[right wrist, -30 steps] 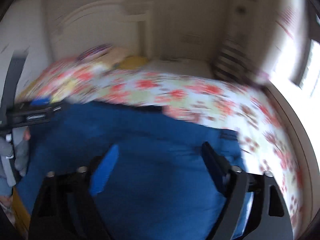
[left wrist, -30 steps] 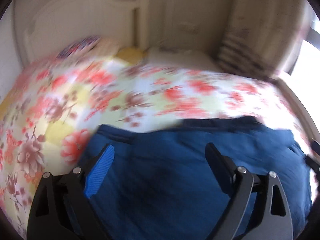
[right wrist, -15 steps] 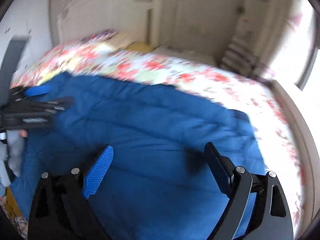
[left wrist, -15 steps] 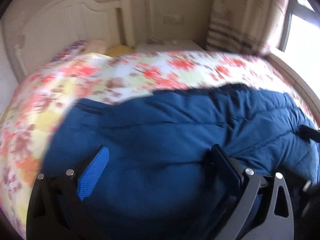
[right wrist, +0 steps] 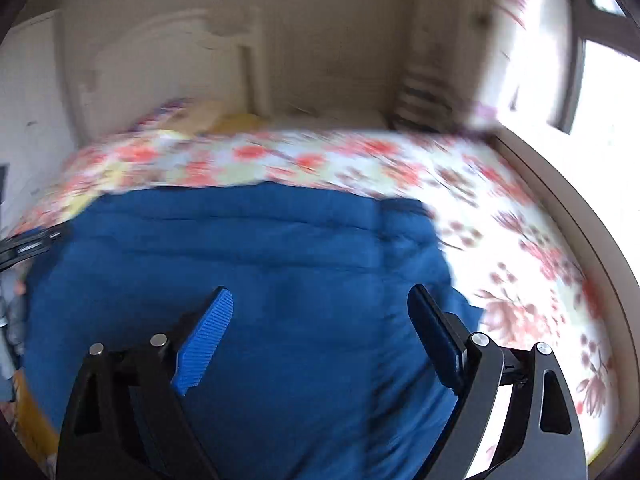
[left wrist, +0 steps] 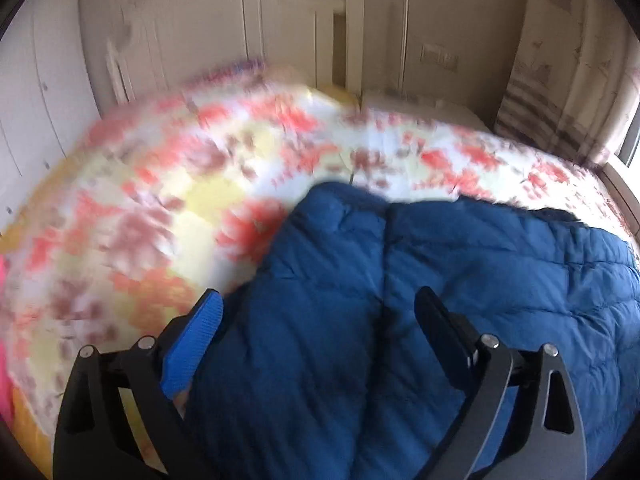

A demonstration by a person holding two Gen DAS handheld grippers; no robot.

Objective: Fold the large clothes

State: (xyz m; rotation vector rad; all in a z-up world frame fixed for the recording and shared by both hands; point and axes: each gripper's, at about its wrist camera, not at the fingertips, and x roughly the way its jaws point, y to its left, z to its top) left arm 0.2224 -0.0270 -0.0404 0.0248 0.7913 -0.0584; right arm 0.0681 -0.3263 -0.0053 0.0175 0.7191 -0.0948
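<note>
A large blue quilted jacket (left wrist: 460, 280) lies spread on a bed with a floral cover (left wrist: 160, 200). In the left wrist view my left gripper (left wrist: 320, 320) is open and empty, held over the jacket's left part near its edge. In the right wrist view the jacket (right wrist: 260, 260) fills the middle, and my right gripper (right wrist: 320, 312) is open and empty over its right part. The left gripper (right wrist: 28, 240) shows blurred at the far left edge of the right wrist view. Both views are motion-blurred.
A white headboard (left wrist: 224, 40) and pillows (left wrist: 256, 76) stand at the bed's far end. A striped curtain (left wrist: 560, 92) and a bright window (right wrist: 600, 100) are on the right. A wooden bed edge (right wrist: 580, 232) runs along the right side.
Both grippers have shifted over the jacket. The left view has swung left, showing the jacket's left edge and more floral cover. The right view has swung right toward the window. Both grippers stay open.
</note>
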